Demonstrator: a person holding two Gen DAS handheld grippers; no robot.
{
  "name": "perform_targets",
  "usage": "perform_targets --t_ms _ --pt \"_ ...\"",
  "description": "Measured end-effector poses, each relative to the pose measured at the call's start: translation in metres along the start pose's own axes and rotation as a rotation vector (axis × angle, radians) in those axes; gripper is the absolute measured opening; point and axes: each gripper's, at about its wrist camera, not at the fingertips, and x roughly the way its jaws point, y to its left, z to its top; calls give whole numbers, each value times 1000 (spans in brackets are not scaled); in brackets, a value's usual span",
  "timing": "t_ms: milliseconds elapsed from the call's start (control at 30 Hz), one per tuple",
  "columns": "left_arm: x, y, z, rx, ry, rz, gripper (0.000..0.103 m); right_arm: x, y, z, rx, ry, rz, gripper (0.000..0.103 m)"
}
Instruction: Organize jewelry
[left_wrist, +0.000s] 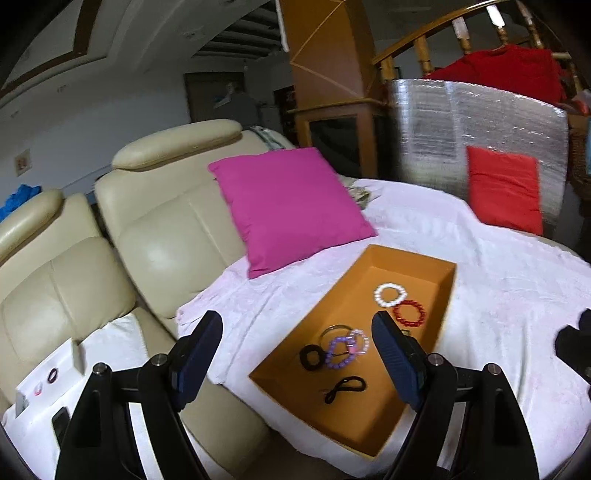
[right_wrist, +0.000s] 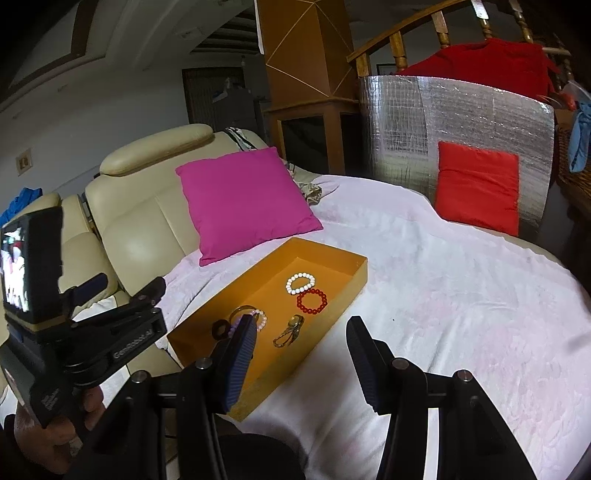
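Holding both tongs open and empty, left tongs (left_wrist: 297, 343) and right tongs (right_wrist: 301, 338), I am hovering over the orange tray (right_wrist: 354, 260) on the bed. The bracelets (right_wrist: 301, 283) are lying inside; I should be descending slowly, pinching one bead strand only.

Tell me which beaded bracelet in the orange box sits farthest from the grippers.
The white beaded bracelet. It lies deepest in the orange box, just beyond the red beaded bracelet; the purple and pink ones lie nearer.
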Motion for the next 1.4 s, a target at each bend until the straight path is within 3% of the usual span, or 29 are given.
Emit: perform_targets --t_ms 67,233,1400 --pt "-3 3 -1 -10 -12 -24 83 0 2 -1 1 1 -2 55" --pt "2 4 1 17 33 13 83 2 8 -3 -2 12 -5 55" --pt "3 28 -2 -68 57 70 83 13 31 -5 -4 54 -33 55"
